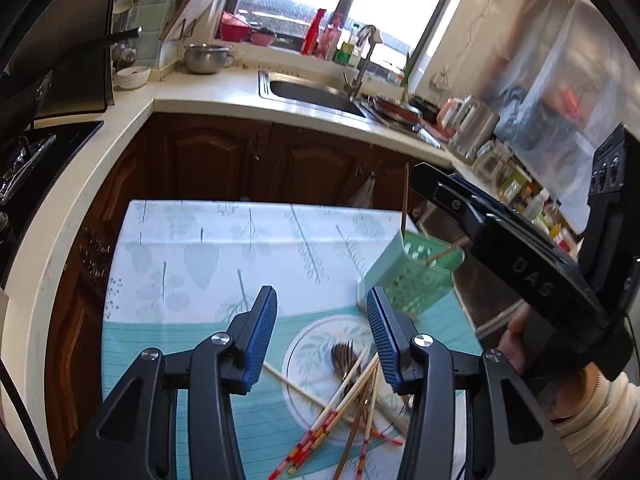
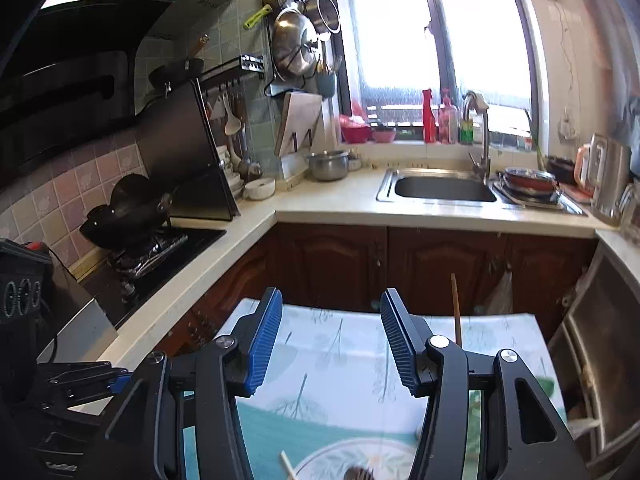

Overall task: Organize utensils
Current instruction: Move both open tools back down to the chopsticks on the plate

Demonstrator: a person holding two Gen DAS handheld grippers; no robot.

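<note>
left gripper (image 1: 322, 336) wide open above the plate (image 1: 304, 364), chopsticks (image 1: 352, 396) piled on it, fork (image 1: 345, 354) half buried, green basket (image 1: 412, 276) just behind, right gripper (image 2: 328, 344) open too, plate mostly cut off

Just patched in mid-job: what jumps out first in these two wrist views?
A messy pile of chopsticks with a fork lies on the plate, just ahead of the open left gripper. Beyond it, the green utensil basket stands near the table's right edge with two chopsticks inside. The right gripper, also open, holds nothing.
</note>
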